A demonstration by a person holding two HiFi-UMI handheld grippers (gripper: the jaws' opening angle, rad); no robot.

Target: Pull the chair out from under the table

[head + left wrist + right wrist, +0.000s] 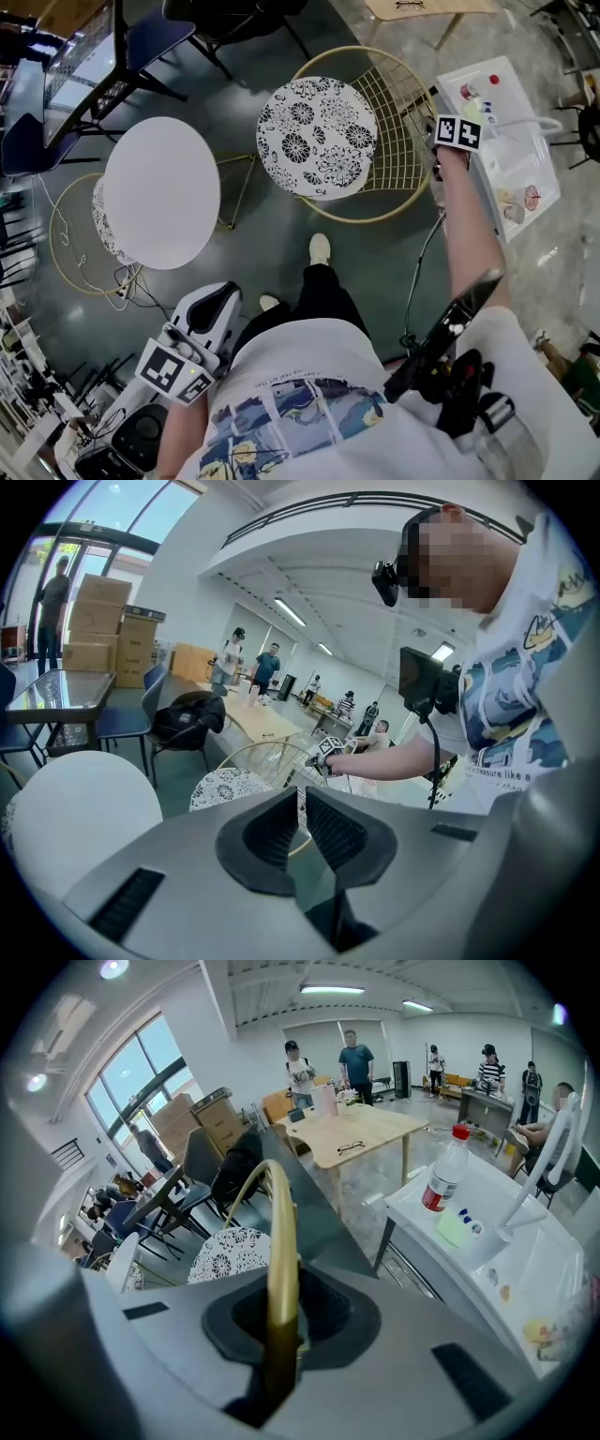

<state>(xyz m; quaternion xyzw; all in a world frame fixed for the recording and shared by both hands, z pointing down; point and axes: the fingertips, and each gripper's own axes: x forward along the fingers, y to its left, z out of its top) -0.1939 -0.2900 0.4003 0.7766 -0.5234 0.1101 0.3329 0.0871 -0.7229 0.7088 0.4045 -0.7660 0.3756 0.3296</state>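
A gold wire chair (403,103) with a black-and-white patterned cushion (317,138) stands out on the floor, to the right of the round white table (161,192). My right gripper (434,159) is at the right side of the chair's back rim. In the right gripper view the right gripper (281,1288) is shut on the gold rim (277,1232), which runs up between the pads. My left gripper (214,302) hangs low by my left side, away from the chair. Seen in its own view, the left gripper (302,817) holds nothing, with only a thin slit between its pads.
A second wire chair (70,234) sits tucked under the white table's left side, with cables (131,281) on the floor beside it. A white sink unit (511,141) stands close on the right. Dark chairs (234,19) and a glass table (84,56) are behind.
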